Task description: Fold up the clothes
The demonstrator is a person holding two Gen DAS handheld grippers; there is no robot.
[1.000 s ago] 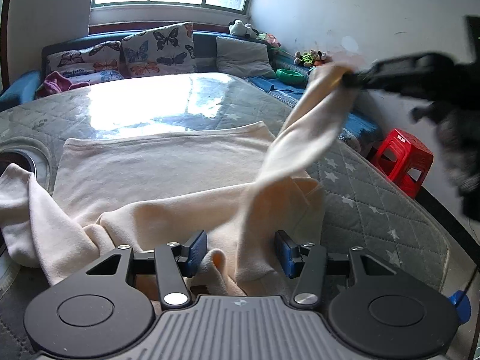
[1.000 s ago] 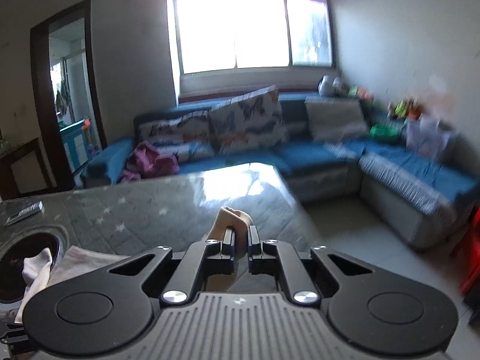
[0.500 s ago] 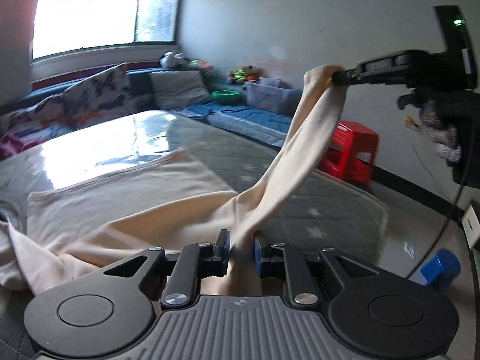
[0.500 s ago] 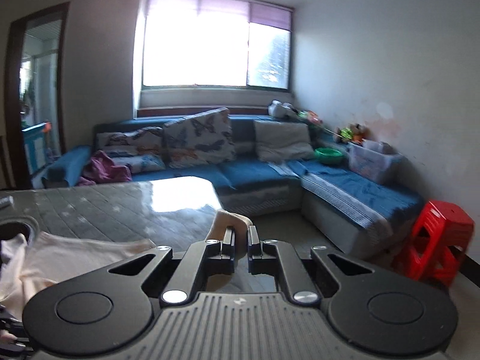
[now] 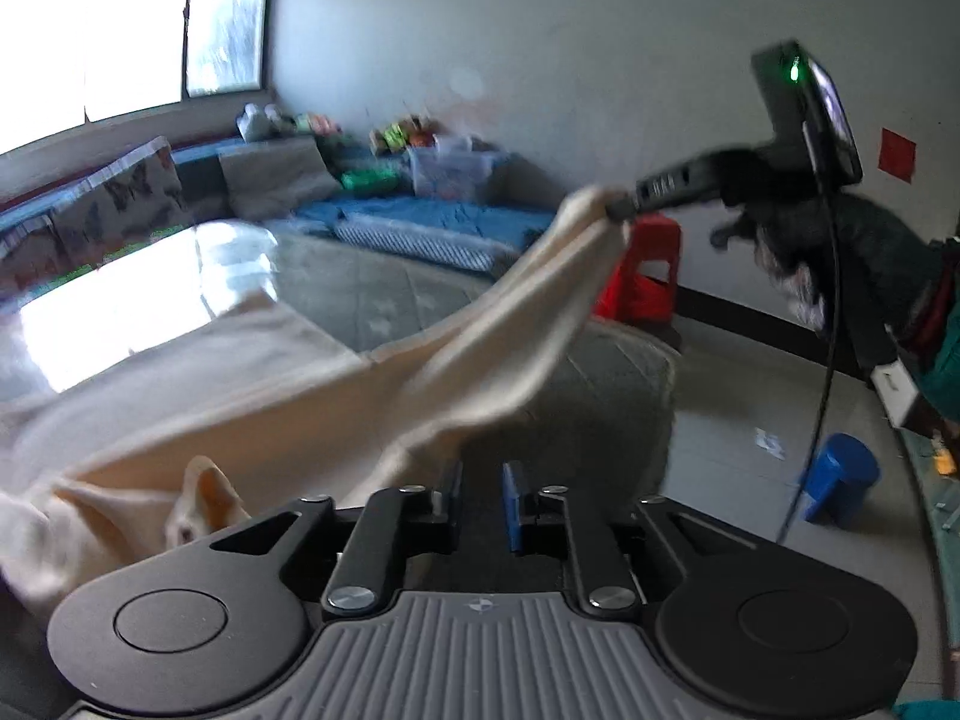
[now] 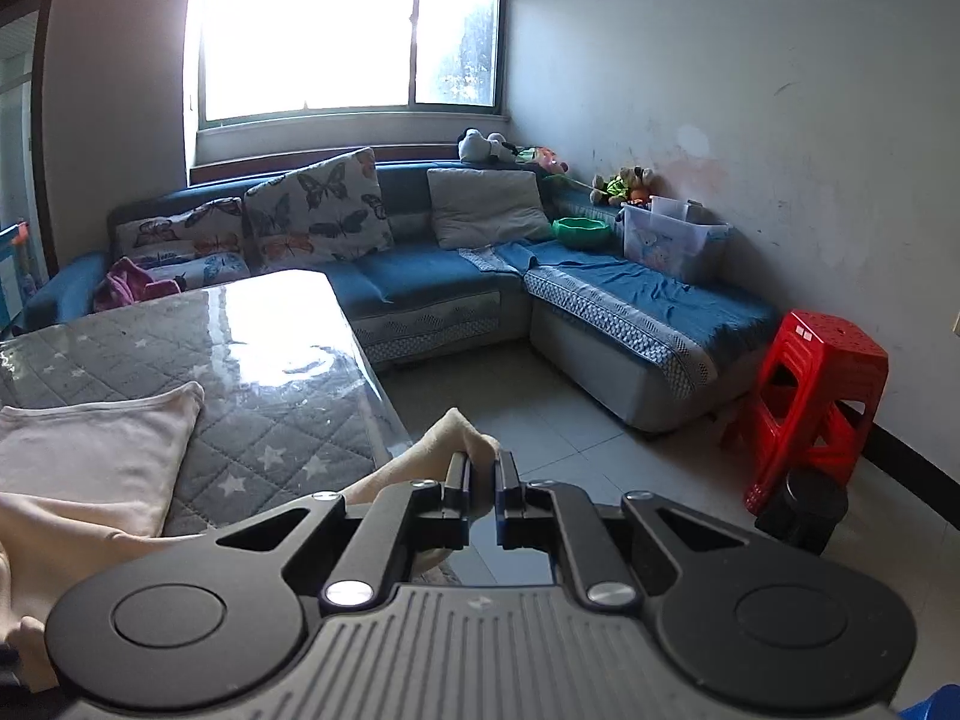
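Garment (image 5: 336, 396), 1: sleeve in right gripper (image 6: 482, 474) jaws.

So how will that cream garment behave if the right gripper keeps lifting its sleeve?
Probably floppy: the cream garment sags in a drooping band between the right gripper and the table. Likely light, since one pinched sleeve end holds it. It may drag and bunch, as the folds near the left gripper suggest.

Right gripper (image 5: 618, 210) lifts the cream garment's (image 5: 492, 354) sleeve above the quilted table (image 5: 600, 402).
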